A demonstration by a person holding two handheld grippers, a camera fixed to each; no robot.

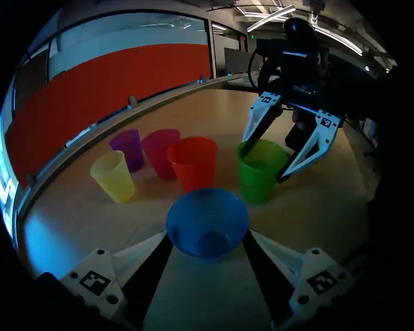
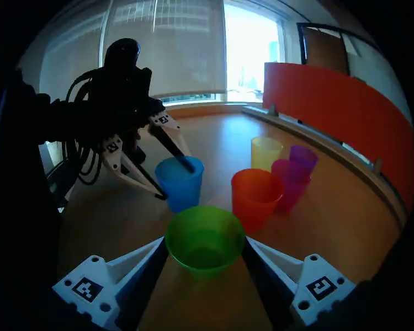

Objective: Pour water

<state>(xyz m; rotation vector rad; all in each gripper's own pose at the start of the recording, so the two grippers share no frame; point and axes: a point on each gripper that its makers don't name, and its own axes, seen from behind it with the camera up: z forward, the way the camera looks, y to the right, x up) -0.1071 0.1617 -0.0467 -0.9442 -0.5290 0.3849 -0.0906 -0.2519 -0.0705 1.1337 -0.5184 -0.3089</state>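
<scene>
The left gripper (image 1: 207,237) is closed on the blue translucent plastic cup (image 1: 207,218), with both fingers pressing on its wall below the rim. The right gripper (image 2: 205,244) clamps the green translucent plastic cup (image 2: 205,234) in the same way. Both cups are upright and near each other at the light wooden table (image 1: 317,204). We cannot tell whether they rest on it or hang just above it, nor which cup carries the water or how full it is. We judge the step in hand to be bringing the two cups together for the pour.

To do this well, we hold the receiving cup upright and steady. We bring the pouring rim just above the receiving rim before we tilt. We tilt slowly, so that the stream falls in the middle of the receiving cup. We grip firmly but lightly: thin plastic walls probably flex, and a squeezed cup can slip.

The orange plastic cup (image 1: 195,160), magenta plastic cup (image 1: 160,149), purple plastic cup (image 1: 128,146) and yellow plastic cup (image 1: 113,175) stand grouped beside the working area. We route both grippers clear of them.
</scene>
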